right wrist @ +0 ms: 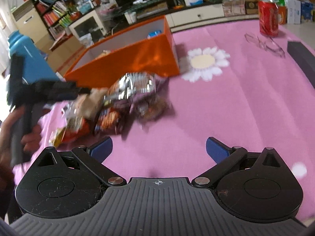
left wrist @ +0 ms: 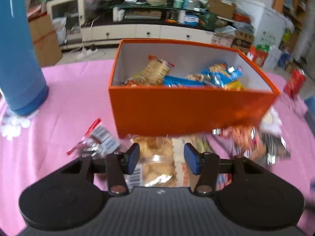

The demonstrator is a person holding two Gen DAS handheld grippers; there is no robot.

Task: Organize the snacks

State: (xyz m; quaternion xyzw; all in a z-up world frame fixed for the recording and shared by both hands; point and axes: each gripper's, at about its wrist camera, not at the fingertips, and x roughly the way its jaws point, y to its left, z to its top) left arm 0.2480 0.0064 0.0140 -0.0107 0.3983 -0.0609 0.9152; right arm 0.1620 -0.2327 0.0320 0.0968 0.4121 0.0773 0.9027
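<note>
An orange box (left wrist: 189, 110) stands on the pink tablecloth with several snack packets (left wrist: 198, 76) inside; it also shows in the right wrist view (right wrist: 126, 66). My left gripper (left wrist: 161, 160) is open, its blue pads either side of a clear packet of golden snacks (left wrist: 157, 161) lying in front of the box. A small red-edged packet (left wrist: 98, 139) lies to its left and foil packets (left wrist: 252, 143) to its right. My right gripper (right wrist: 159, 149) is wide open and empty above bare cloth. The loose snack pile (right wrist: 122, 102) lies ahead of it to the left, with the left gripper (right wrist: 51, 92) reaching over it.
A tall blue flask (left wrist: 17, 55) stands at the left. A red can (right wrist: 268, 17), a pair of glasses (right wrist: 264, 43) and a dark object (right wrist: 301, 59) sit at the right. A white daisy print (right wrist: 204, 63) marks the cloth beside the box.
</note>
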